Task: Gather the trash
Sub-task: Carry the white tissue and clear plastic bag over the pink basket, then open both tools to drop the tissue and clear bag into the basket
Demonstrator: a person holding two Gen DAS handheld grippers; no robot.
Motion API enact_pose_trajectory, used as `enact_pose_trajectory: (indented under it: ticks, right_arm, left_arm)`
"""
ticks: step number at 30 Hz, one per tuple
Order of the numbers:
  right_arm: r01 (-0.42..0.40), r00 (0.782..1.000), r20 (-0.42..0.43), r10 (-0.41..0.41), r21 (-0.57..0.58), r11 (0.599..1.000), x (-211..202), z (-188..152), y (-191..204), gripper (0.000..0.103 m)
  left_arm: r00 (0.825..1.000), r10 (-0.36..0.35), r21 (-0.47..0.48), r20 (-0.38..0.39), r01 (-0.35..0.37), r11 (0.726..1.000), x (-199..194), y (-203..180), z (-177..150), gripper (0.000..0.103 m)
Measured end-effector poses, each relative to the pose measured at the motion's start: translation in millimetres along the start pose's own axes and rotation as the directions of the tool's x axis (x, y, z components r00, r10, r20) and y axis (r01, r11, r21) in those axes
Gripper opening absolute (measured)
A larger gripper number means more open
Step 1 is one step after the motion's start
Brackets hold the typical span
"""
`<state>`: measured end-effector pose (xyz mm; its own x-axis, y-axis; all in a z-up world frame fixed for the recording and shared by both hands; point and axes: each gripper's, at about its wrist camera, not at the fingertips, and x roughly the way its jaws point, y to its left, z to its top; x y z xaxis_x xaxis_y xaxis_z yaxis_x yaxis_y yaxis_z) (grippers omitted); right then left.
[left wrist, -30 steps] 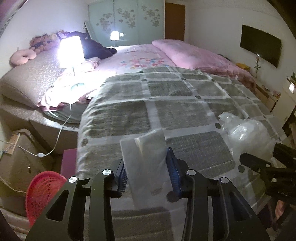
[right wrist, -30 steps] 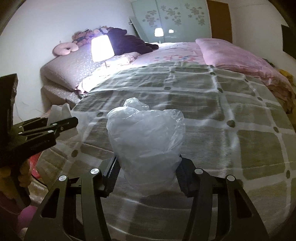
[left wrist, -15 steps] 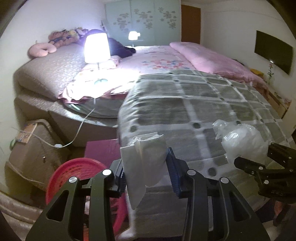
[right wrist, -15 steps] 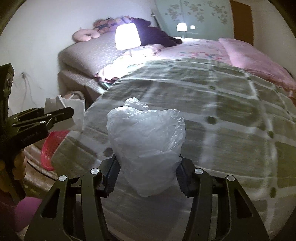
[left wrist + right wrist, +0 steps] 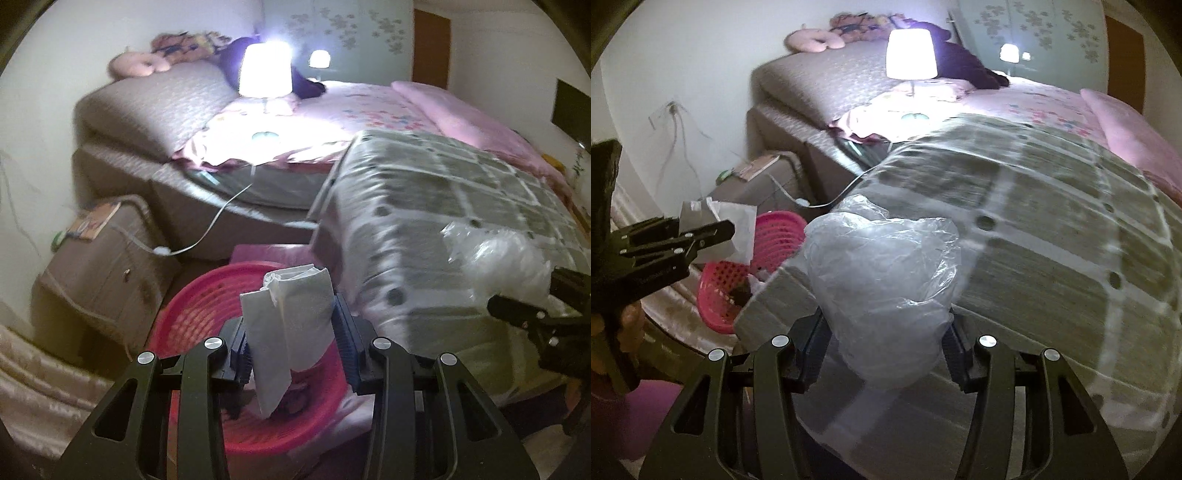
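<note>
Step in hand: carrying two pieces of trash off the bed [image 5: 436, 206] toward the pink basket [image 5: 207, 295] on the floor at the bed's corner; judged as the carry just short of the drop.
Left gripper [image 5: 291, 332]: jaws nearly closed, pinching a white paper packet [image 5: 291, 306], crumpled at its top and hanging past the pads at 6 o'clock.
Paper packet, place: held over the basket's open mouth in the left wrist view, with the basket rim showing from 9 to 6 o'clock around it.
Basket: pink plastic lattice, upright, something dark already lying inside; in the right wrist view it sits at 9 o'clock of the bag.
Right gripper [image 5: 886, 354]: jaws about half open yet pressed on both sides of a crumpled clear plastic bag [image 5: 882, 291].
Plastic bag, place: in the air above the edge of the checked blanket [image 5: 1052, 236], not yet over the basket.
Pose, left: tilted steeply downward, aimed into the basket.
Pose, right: tilted downward too, aimed at the bed's corner, left gripper visible at 9 o'clock.
Next move, left: likely needs only parted jaws; light paper may cling to a pad.
Next move, right: probably a carry toward 9 o'clock past the blanket edge before any release.
</note>
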<state>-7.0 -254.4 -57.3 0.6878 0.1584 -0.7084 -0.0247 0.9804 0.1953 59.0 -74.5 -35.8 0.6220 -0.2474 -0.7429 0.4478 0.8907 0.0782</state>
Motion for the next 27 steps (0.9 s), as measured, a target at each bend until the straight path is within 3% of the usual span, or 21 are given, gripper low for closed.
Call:
enact_pose_trajectory:
  ticks: [8, 16, 27]
  right_arm:
    - [-0.062, 0.998, -0.023, 0.06, -0.085, 0.994, 20, 25, 46, 0.052]
    - [-0.129, 0.99, -0.077, 0.119, -0.144, 0.981, 52, 42, 86, 0.052]
    - [-0.156, 0.984, -0.115, 0.136, -0.187, 0.97, 84, 55, 106, 0.056]
  left_arm:
    - [0.998, 0.058, -0.097, -0.029, -0.06, 0.994, 9, 41, -16, 0.037]
    - [0.996, 0.071, -0.153, -0.061, -0.079, 0.985, 23, 61, -22, 0.037]
    - [0.994, 0.064, -0.183, -0.087, -0.079, 0.98, 34, 72, -25, 0.039]
